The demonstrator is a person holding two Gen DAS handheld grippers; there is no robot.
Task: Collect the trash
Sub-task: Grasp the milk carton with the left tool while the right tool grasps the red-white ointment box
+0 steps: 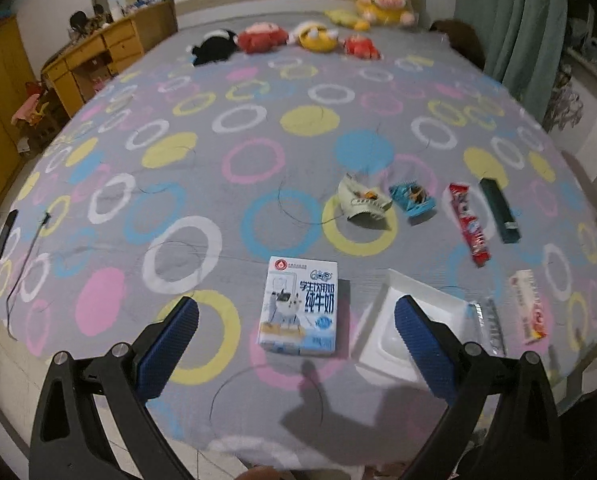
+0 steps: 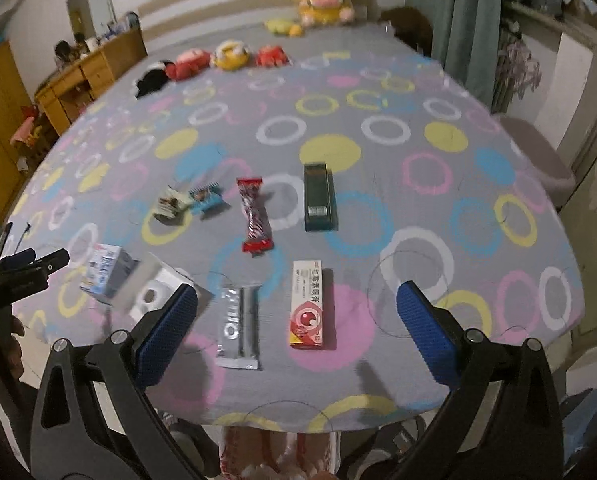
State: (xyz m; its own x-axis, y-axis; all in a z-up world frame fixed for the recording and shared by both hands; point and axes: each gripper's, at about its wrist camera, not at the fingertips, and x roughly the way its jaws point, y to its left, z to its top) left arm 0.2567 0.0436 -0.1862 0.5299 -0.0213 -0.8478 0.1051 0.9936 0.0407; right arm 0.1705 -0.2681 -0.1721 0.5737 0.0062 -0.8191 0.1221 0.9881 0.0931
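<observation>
Currently both grippers wide open, empty. Milk carton (image 1: 300,306) dead ahead of L gripper (image 1: 296,334), long axis fwd; R gripper (image 2: 297,334) faces foil pack (image 2: 239,326), farther off.

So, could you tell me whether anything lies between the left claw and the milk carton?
Nothing visible does. The left claw is open and the milk carton lies flat on the bedsheet directly ahead between its fingers; the white tray sits off to the right.

Both wrist views near bed (image 1: 258,140) foot edge, facing headboard. Left over carton (image 1: 300,306); right over red box (image 2: 308,306). Shared: wrappers, toys.
</observation>
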